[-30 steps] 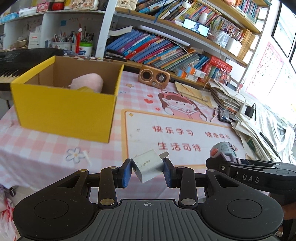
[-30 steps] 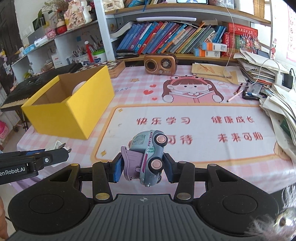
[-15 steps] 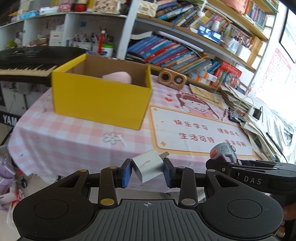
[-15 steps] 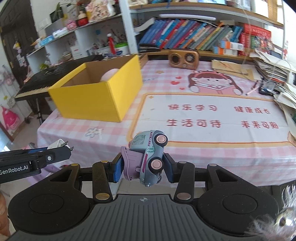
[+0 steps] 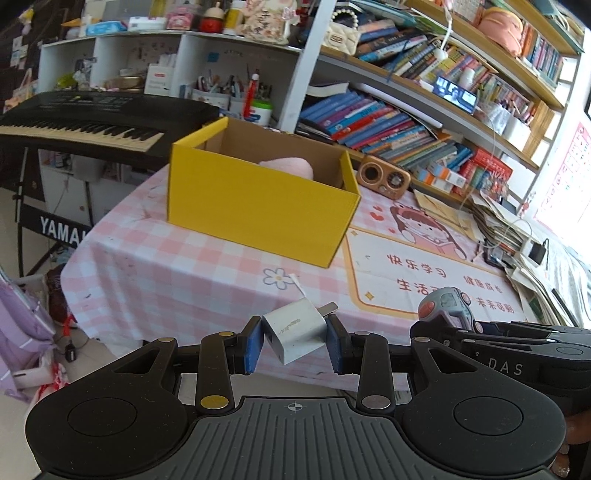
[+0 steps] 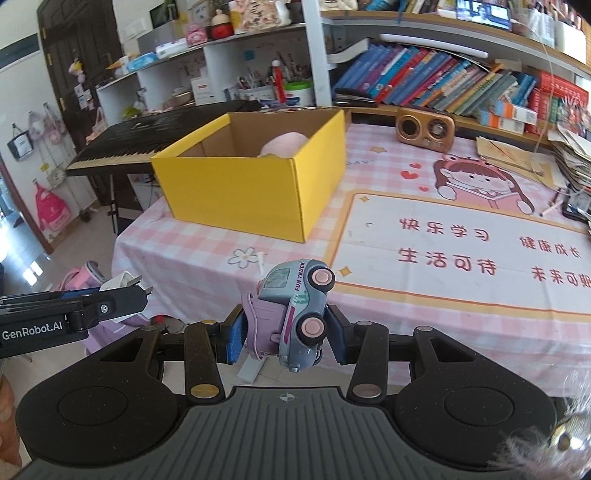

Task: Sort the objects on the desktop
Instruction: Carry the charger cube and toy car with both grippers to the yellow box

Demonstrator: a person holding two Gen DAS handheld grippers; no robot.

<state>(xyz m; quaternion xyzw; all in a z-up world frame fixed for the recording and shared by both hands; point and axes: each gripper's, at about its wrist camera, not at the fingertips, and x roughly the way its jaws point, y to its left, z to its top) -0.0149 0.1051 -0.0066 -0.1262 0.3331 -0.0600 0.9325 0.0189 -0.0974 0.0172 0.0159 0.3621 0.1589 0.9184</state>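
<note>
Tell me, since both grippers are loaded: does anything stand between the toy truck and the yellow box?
Nothing visible does. The toy truck is held before the table edge; only bare checked tablecloth lies between it and the open yellow box.

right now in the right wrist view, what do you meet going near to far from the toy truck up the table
toy truck in the right tongs → flower print on the tablecloth → yellow box → keyboard → shelf

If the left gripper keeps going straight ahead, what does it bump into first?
Probably the pink checked tablecloth, short of the open yellow cardboard box. The left gripper holds a white plug charger; depth is unclear.
</note>
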